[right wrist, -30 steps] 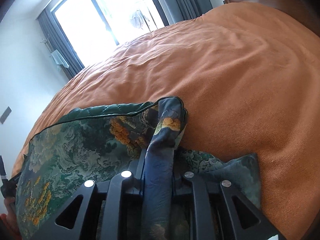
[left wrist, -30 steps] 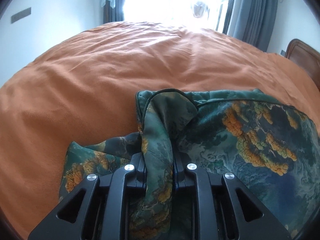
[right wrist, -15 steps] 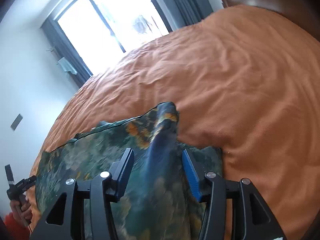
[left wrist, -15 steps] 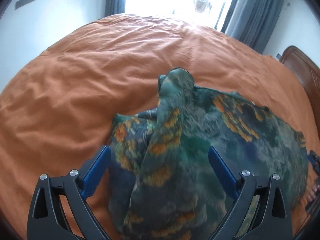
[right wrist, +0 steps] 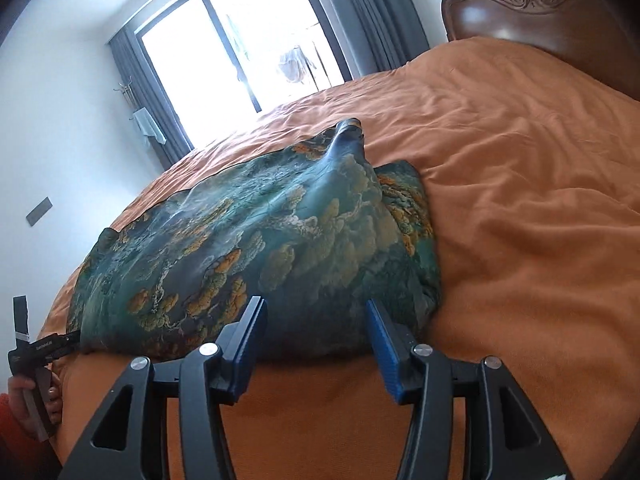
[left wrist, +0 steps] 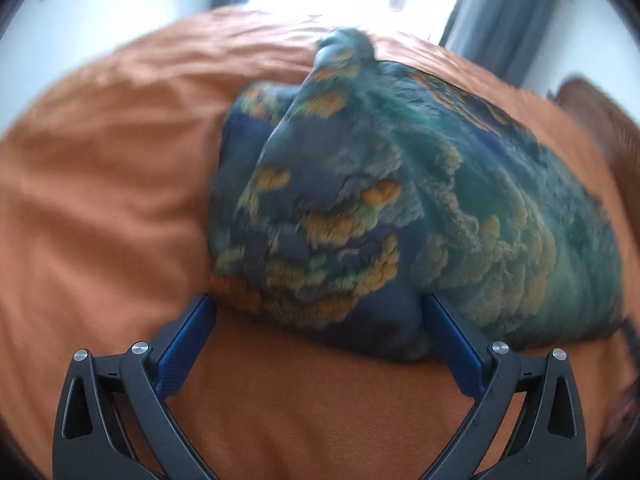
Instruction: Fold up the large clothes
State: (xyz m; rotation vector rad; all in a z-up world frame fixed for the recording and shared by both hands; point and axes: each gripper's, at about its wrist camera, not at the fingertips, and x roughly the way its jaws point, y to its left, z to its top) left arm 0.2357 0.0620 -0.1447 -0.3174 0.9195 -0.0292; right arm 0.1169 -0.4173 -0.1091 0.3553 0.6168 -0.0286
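A green and orange patterned garment [right wrist: 256, 248] is spread on the orange bed [right wrist: 520, 208], a raised peak at its 12 o'clock end. The left gripper [left wrist: 320, 312] is seen with fingers still opening, spread wide, nothing pinched. The right gripper [right wrist: 316, 320] is held with fingers parted, garment edge just beyond them

Both grippers have black angular frames with silver screw heads and blue-padded fingers [right wrist: 250, 344]; at eight o'clock, a hand [right wrist: 28, 398] above an orange-red sleeve [right wrist: 12, 440].
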